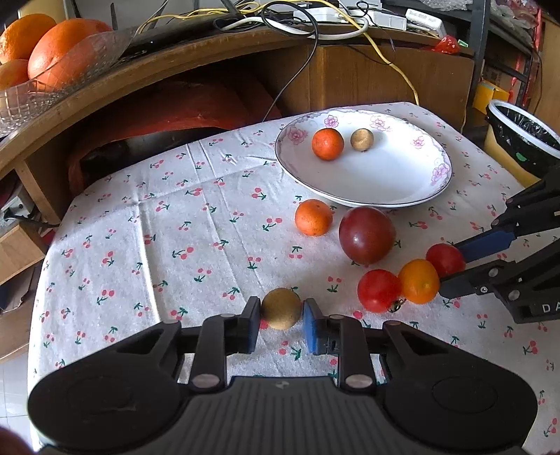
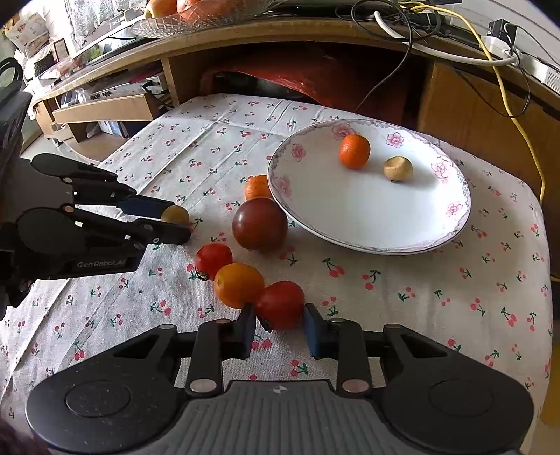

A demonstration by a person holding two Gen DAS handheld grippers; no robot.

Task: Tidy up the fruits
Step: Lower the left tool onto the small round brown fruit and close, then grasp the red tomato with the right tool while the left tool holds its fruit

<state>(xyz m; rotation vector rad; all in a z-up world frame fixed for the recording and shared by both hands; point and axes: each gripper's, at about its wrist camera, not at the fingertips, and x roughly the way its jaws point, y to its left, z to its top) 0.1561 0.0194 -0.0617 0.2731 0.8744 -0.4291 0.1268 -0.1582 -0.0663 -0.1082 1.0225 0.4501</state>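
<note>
A small tan round fruit (image 1: 281,308) sits on the cherry-print cloth, and my left gripper (image 1: 281,314) is shut on it, pads on both sides. My right gripper (image 2: 280,316) is shut on a red cherry tomato (image 2: 280,303), which touches an orange tomato (image 2: 239,284). Beside these lie another red tomato (image 2: 213,259), a big dark red tomato (image 2: 259,224) and a mandarin (image 1: 313,217). The flowered white plate (image 1: 385,182) holds a mandarin (image 1: 328,144) and a tan fruit (image 1: 362,139).
Behind the table a wooden shelf (image 1: 210,63) carries a glass bowl of oranges (image 1: 52,52) and tangled cables (image 1: 297,21). A bin with a black liner (image 1: 525,136) stands at the table's far right corner. The cloth's left half (image 1: 157,227) is bare.
</note>
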